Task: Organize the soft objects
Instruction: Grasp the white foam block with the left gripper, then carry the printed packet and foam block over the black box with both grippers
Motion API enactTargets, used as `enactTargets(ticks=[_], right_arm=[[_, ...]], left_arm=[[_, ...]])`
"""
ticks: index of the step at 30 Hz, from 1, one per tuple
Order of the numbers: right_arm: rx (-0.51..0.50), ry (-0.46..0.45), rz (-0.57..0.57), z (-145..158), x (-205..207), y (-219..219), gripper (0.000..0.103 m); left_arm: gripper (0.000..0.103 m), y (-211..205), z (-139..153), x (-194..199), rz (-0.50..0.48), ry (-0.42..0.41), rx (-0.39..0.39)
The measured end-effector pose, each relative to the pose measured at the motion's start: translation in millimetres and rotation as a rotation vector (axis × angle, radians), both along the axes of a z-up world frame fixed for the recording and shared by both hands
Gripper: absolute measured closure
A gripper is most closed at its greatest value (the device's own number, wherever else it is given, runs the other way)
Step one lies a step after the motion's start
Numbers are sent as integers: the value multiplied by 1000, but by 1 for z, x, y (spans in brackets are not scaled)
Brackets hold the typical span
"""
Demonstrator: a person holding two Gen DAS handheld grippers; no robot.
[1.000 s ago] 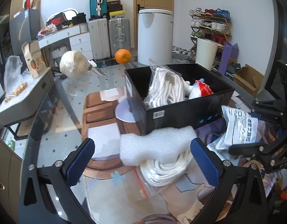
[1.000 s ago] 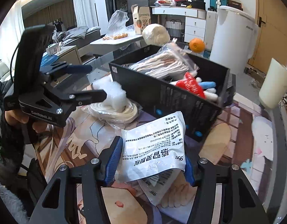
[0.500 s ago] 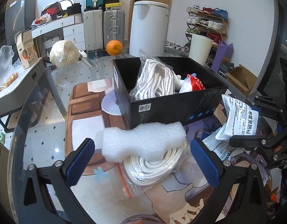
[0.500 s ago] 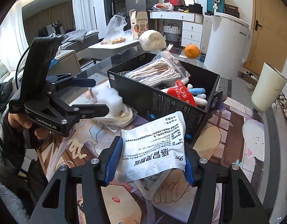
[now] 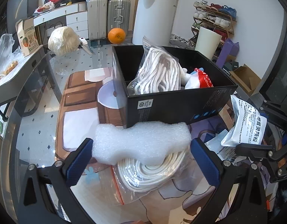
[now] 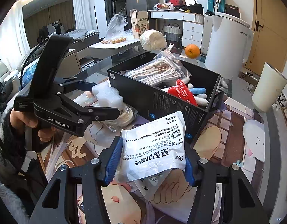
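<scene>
My left gripper is shut on a white foam block, held just above a bagged coil of white rope in front of the black box. The foam block also shows in the right wrist view. My right gripper is shut on a white printed pouch, held above the table near the box's front corner. The box holds a bag of white cords, a red packet and a small plush toy.
Another white pouch lies under the held one on the printed mat. An orange and a cream yarn ball sit at the far end of the glass table. A white bin stands right of the table.
My left gripper has closed in on the foam block and lifted it slightly off the rope coil. My right gripper has raised the pouch a little towards the box.
</scene>
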State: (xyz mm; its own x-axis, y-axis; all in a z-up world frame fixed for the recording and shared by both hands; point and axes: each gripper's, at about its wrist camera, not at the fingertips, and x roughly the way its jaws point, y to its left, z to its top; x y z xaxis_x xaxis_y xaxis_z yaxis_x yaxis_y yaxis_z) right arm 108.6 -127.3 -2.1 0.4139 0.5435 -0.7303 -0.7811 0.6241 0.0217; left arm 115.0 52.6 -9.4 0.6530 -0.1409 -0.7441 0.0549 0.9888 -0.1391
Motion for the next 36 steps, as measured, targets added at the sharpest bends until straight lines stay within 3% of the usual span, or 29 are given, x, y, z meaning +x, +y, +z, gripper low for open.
enactTargets(ticks=[6,9,10,14,20,36], right_arm=[[0,0,0,0,0,0,44],[2,-4,3,0,-1,0,44],[3,-5,5,1,-1,0,44],[5,-11,0,2,-2,-2,44],[14,-23,-5,7,-3,-3,44],[106,-79,-49,29,0,-9,44]], left_arm=[[0,0,0,-1,3,-6,-1],[4,4,2,-3,10,-20,-28],[12,6,2,-3,7,-19,-41],[13,8,3,-7,5,-30,-58],[13,2,14,-17,-28,-83,-12],[13,7,53,-34,15,-226,41]])
